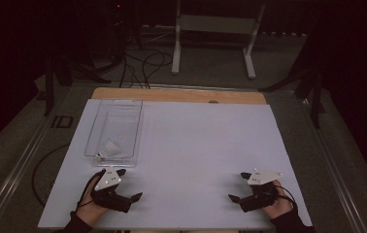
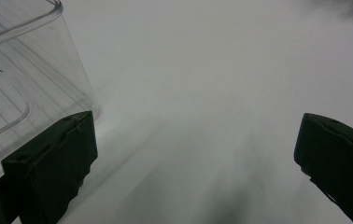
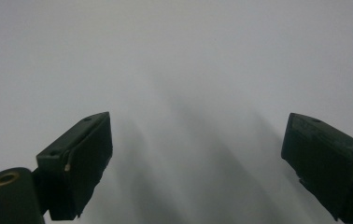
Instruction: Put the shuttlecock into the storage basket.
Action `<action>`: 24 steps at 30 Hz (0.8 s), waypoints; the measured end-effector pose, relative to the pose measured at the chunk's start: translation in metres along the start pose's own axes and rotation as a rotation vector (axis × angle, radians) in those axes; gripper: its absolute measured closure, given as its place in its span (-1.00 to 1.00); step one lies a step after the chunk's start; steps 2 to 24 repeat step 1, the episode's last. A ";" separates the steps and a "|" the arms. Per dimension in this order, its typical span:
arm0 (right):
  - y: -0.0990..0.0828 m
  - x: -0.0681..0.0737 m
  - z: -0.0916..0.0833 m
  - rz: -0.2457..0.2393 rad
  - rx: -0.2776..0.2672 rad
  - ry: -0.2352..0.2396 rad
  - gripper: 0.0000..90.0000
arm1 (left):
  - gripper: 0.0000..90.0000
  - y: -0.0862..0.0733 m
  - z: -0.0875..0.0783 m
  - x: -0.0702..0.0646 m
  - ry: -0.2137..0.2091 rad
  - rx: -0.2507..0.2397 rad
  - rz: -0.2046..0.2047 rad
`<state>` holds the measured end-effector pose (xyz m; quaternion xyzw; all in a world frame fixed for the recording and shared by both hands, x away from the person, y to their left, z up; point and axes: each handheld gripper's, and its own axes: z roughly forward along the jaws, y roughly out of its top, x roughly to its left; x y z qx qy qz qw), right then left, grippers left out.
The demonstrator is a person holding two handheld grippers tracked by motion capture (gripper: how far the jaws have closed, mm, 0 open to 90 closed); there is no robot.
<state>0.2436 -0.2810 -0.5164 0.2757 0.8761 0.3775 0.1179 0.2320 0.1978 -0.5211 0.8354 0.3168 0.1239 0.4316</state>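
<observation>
Your left gripper (image 1: 132, 185) and right gripper (image 1: 238, 186) rest spread and empty at the frame's bottom, the shuttlecock (image 1: 109, 150) already lying in the bin (image 1: 118, 112) at left, nothing left out on the tabletop (image 1: 201, 145).

A lab or recording studio is suggested: a white-topped table (image 1: 196, 145) is set in a dark, black-draped room, cables (image 1: 142, 65) are strewn on the grey carpet beyond its far edge, and a white metal stand (image 1: 213, 39) is placed there.
</observation>
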 end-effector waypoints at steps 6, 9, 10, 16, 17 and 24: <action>0.000 0.000 0.000 -0.002 0.001 -0.003 -0.80 | -1.00 0.000 0.000 0.000 -0.001 0.000 0.000; 0.000 0.000 0.000 -0.002 0.001 -0.003 -0.80 | -1.00 0.000 0.000 0.000 -0.001 0.000 0.000; 0.000 0.000 0.000 -0.002 0.001 -0.003 -0.80 | -1.00 0.000 0.000 0.000 -0.001 0.000 0.000; 0.000 0.000 0.000 -0.002 0.001 -0.003 -0.80 | -1.00 0.000 0.000 0.000 -0.001 0.000 0.000; 0.000 0.000 0.000 -0.002 0.001 -0.003 -0.80 | -1.00 0.000 0.000 0.000 -0.001 0.000 0.000; 0.000 0.000 0.000 -0.002 0.001 -0.003 -0.80 | -1.00 0.000 0.000 0.000 -0.001 0.000 0.000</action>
